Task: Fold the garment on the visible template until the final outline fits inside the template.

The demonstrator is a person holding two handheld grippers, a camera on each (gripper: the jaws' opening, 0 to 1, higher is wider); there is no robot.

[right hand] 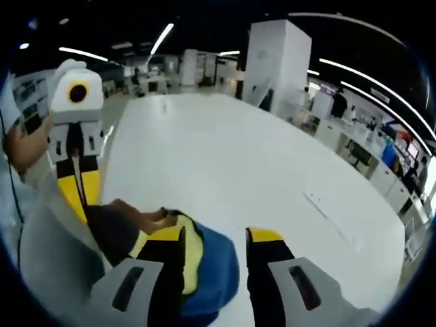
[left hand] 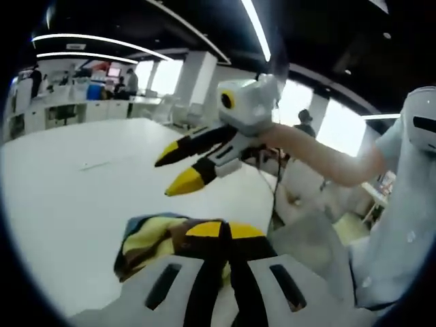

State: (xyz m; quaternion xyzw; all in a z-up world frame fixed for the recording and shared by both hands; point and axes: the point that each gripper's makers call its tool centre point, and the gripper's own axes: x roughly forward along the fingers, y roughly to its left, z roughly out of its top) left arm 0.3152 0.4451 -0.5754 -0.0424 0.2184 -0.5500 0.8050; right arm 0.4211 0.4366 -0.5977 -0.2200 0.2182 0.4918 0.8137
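The garment (left hand: 153, 242) is a bunched bundle of yellow, blue and brown cloth on the white table (left hand: 68, 184). My left gripper (left hand: 225, 230) has its jaws pressed together at the bundle's edge, shut on the cloth. Above and beyond it my right gripper (left hand: 178, 169) hovers open and empty, held by a person's hand. In the right gripper view the garment (right hand: 204, 272) lies under and between my right gripper (right hand: 216, 235), whose jaws stand wide apart. The left gripper (right hand: 77, 197) points down into the cloth's dark end at the left.
The white table (right hand: 225, 150) stretches far ahead with a thin pale mark (right hand: 330, 214) on it. A person's bare arm (left hand: 320, 160) and white shirt (left hand: 402, 225) fill the right. Desks, pillars and people stand in the background.
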